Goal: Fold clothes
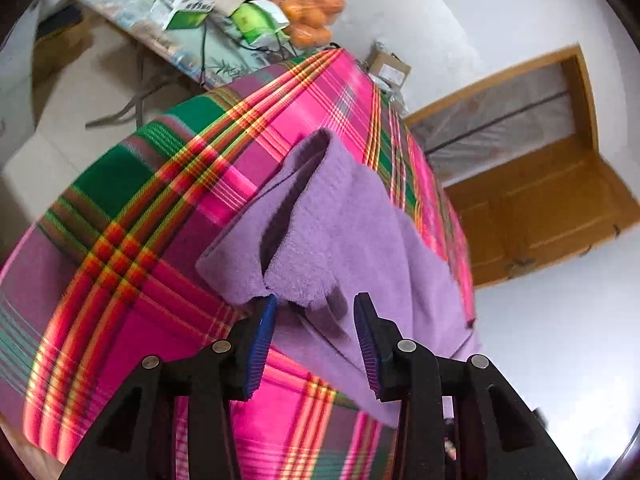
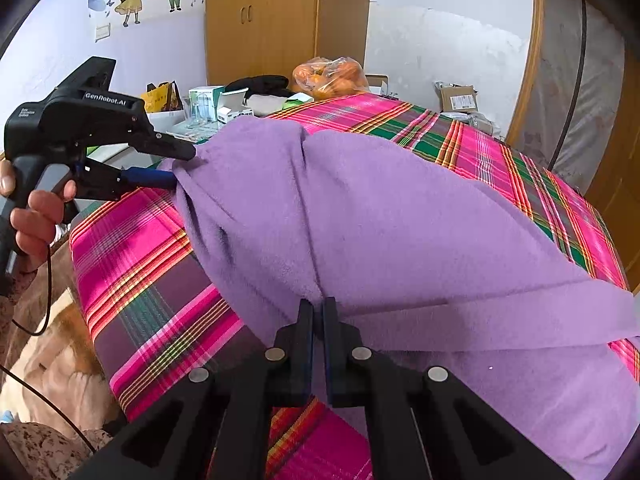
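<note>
A purple fleece garment (image 1: 340,220) (image 2: 380,208) lies bunched on a table covered with a pink and green plaid cloth (image 1: 140,220) (image 2: 132,260). My right gripper (image 2: 319,304) is shut on a fold of the garment at its near edge, and the fabric is lifted there. My left gripper (image 1: 316,300) (image 2: 184,166) is open. Its blue pads (image 1: 264,340) stand wide apart, with a corner of the garment lying between the fingertips. In the right wrist view it sits at the garment's far left corner, held by a person's hand (image 2: 36,216).
Behind the plaid table, a side table holds small boxes (image 1: 184,4) (image 2: 216,104) and a bag of oranges (image 1: 312,12) (image 2: 330,76). A cardboard box (image 1: 390,66) (image 2: 456,98) sits by the wall. A wooden cabinet (image 1: 540,208) stands beyond the table. A cable (image 2: 48,280) hangs below the hand.
</note>
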Demonstrator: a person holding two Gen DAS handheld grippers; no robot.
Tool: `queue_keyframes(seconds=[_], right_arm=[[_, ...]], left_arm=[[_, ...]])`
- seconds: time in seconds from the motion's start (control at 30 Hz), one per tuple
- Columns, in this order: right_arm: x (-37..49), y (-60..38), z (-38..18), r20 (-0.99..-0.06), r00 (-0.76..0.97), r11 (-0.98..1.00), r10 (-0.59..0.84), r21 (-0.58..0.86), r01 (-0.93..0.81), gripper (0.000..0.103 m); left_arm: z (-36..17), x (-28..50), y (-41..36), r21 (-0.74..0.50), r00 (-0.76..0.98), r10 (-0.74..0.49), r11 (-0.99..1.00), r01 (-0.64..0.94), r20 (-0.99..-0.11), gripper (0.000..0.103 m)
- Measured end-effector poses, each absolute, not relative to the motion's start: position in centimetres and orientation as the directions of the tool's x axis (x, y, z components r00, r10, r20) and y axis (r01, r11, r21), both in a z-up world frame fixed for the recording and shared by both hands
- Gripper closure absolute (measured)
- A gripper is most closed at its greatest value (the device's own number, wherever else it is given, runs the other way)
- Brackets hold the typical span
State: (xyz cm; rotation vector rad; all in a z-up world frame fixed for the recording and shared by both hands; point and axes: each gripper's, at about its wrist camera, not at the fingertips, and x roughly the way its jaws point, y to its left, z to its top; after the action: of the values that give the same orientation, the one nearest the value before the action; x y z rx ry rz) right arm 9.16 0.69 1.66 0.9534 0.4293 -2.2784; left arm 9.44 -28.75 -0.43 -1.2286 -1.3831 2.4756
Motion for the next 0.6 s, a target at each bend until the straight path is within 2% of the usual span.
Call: queue_keyframes(seconds=[0.17, 0.33, 0.43, 0.6], right_arm=[[9.1, 0.7, 1.6, -0.727, -0.54, -0.754, -0.424, -0.047, 0.655, 0.098], [8.9, 0.8, 1.5, -0.727, -0.535, -0.756, -0.43, -0.034, 0.654, 0.098], [9.0, 1.0, 1.5, -0.724, -0.536, -0.756, -0.435, -0.03, 0.653, 0.098], [9.0, 1.1, 1.3, -0.723, -0.535, -0.756, -0.437, -0.027, 0.654, 0.098]], left_arm=[[0.8, 10.6, -29.0, -0.743, -0.707, 0.365, -0.576, 0.339, -0.605, 0.062], [1.9, 10.7, -28.3, -0.767, -0.726, 0.383, -0.564, 0.306, -0.571, 0.062], [1.0, 10.4, -27.9, -0.742, -0.687, 0.376, -0.565, 0.361, -0.621, 0.062], [-0.5, 10.3, -27.3, -0.756, -0.67, 0.403, -0.53, 0.384, -0.623, 0.062]])
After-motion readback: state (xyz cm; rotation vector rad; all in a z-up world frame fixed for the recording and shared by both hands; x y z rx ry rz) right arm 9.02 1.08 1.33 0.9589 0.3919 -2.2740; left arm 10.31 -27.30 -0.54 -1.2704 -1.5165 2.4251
